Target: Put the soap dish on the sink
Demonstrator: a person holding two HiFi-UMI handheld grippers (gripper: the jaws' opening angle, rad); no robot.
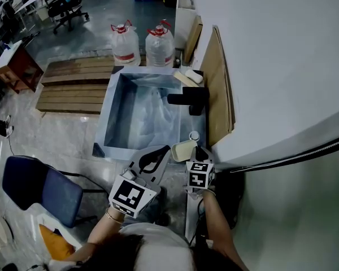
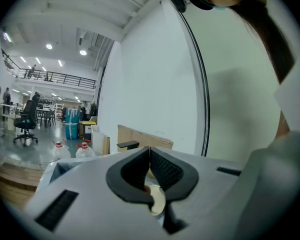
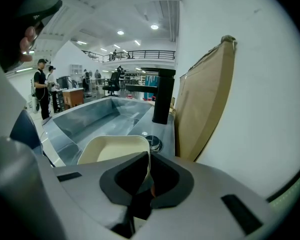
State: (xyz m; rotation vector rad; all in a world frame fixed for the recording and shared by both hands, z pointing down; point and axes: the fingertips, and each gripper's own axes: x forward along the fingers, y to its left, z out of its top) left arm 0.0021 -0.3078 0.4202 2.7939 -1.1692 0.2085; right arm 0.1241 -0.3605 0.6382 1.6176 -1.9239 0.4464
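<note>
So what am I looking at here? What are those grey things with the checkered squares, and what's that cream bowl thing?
A person holds two grabbing tools, called grippers, one in each hand. The head view comes from a camera on the person's head, looking down at a metal sink with a black tap. The other two views come from small cameras riding on the grippers. The right gripper pinches the wall of a cream soap dish at the sink's near right corner. The left gripper is shut with nothing in it. The squares are markers that belong to the grippers. Water jugs stand beyond the sink.
</note>
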